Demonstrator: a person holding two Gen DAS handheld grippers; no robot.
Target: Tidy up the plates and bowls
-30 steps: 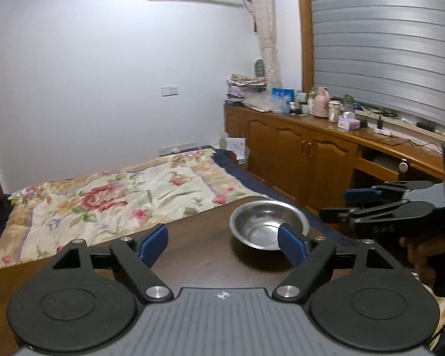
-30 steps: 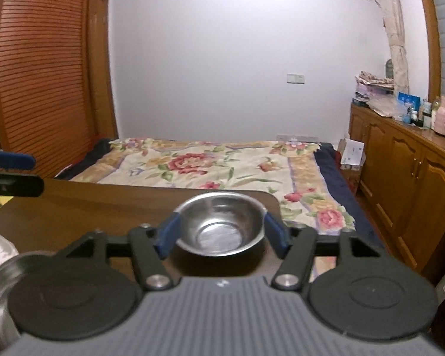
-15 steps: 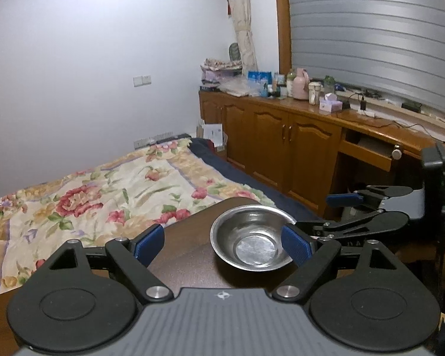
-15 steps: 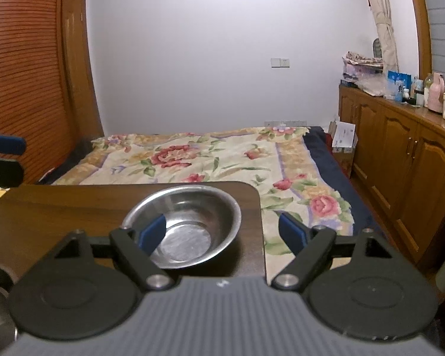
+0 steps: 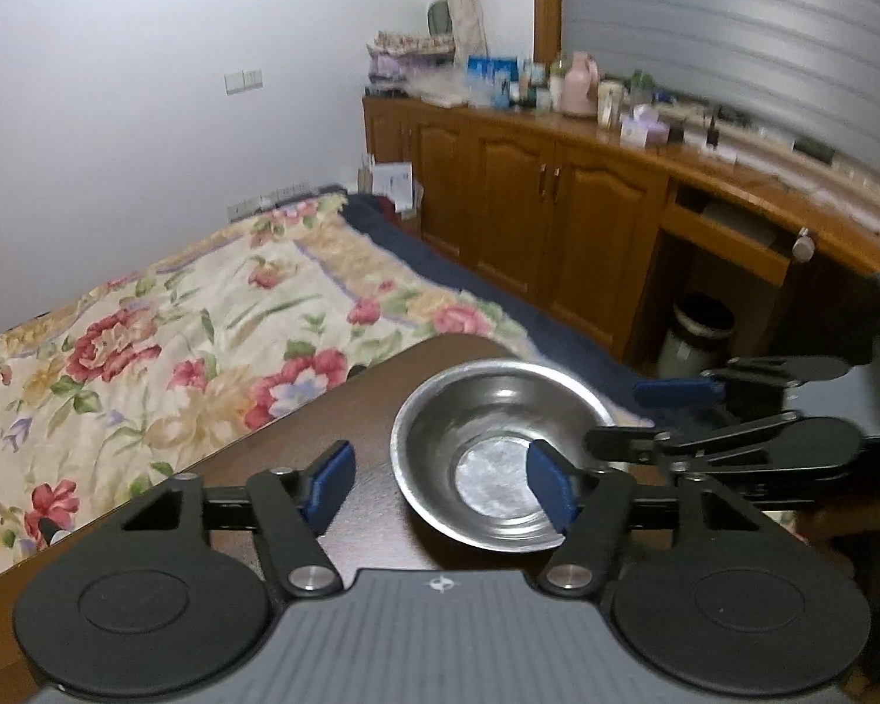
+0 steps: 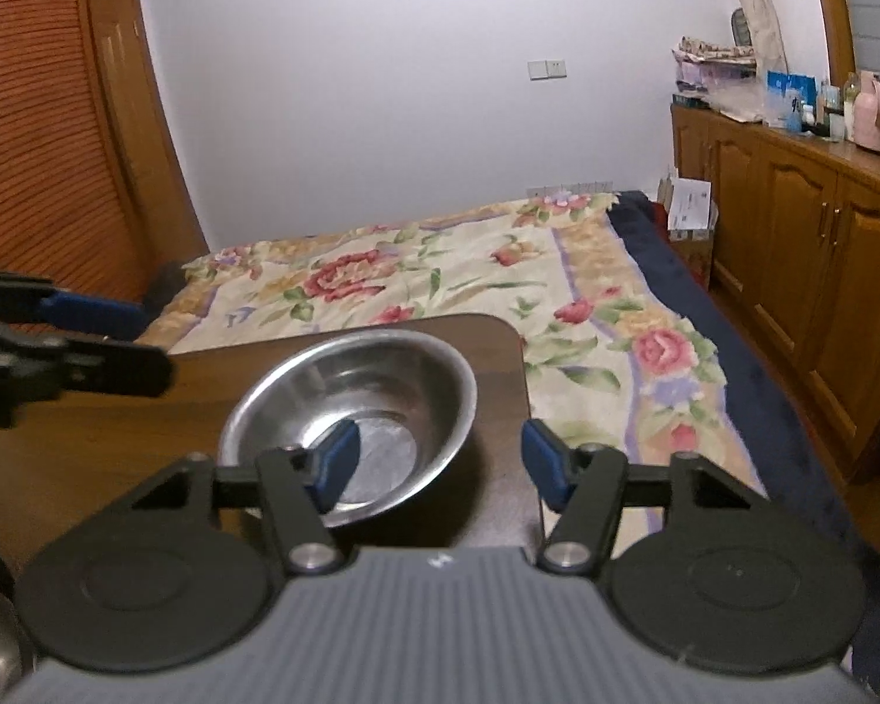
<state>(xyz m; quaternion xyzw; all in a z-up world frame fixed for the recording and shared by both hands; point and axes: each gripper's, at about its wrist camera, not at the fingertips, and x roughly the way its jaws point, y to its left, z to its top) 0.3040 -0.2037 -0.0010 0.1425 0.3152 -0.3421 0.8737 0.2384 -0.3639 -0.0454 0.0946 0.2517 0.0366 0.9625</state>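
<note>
Left gripper (image 5: 440, 484): we see its jaws have just been closing; they stand about half open. One blue pad hangs over the inside of the steel bowl (image 5: 496, 452), the other over bare table (image 5: 346, 410). Nothing is pressed between them.

Bowl position: it sits upright near the rounded corner of the dark wooden table, close to the edge toward the flowered bed (image 5: 205, 340).

Bowl handling: we judge it light, stiff and thin-walled, with a polished surface that can slip under the pads. It will not break, but it may tilt or skate when only one side is pinched.

Where to hold: we think the rim is the best place, one pad inside the wall and one outside, pressed firmly.

Right gripper (image 6: 437, 463): its jaws have also just been closing and are about half open. The left pad stands in front of the bowl's inside (image 6: 358, 410), the right pad is beyond the rim on the side toward the table edge. The near wall lies between them, but we see no pad touching it.
</note>
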